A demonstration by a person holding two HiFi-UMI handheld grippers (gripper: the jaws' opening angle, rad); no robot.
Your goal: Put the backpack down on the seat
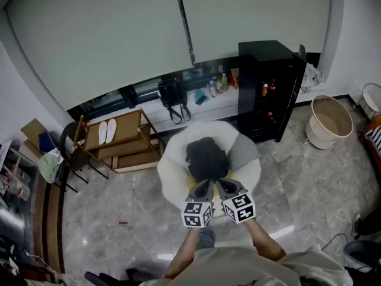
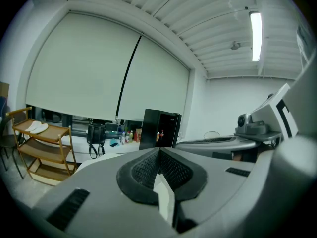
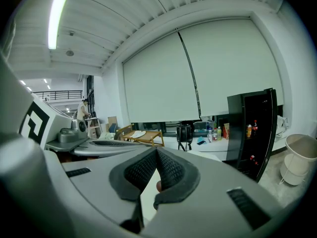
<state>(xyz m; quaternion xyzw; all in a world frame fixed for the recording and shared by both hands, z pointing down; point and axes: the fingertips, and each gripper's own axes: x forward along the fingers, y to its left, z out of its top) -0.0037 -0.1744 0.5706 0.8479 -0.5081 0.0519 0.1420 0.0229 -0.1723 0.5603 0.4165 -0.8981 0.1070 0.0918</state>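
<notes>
Black backpack (image 1: 206, 157) lies mid-seat on the round white seat (image 1: 172, 167); left gripper (image 1: 206, 185) and right gripper (image 1: 219, 185), at its near edge, have jaws pressed together on nothing visible, so judged best: confirm it sits settled, away from the rim.

My room is evenly, coolly lit from a ceiling light strip (image 2: 255, 36), throwing a pale glare streak on the glossy floor (image 1: 284, 232) and only soft shadows, while both gripper views bend hard toward black corners and blur my nearby jaws.
</notes>
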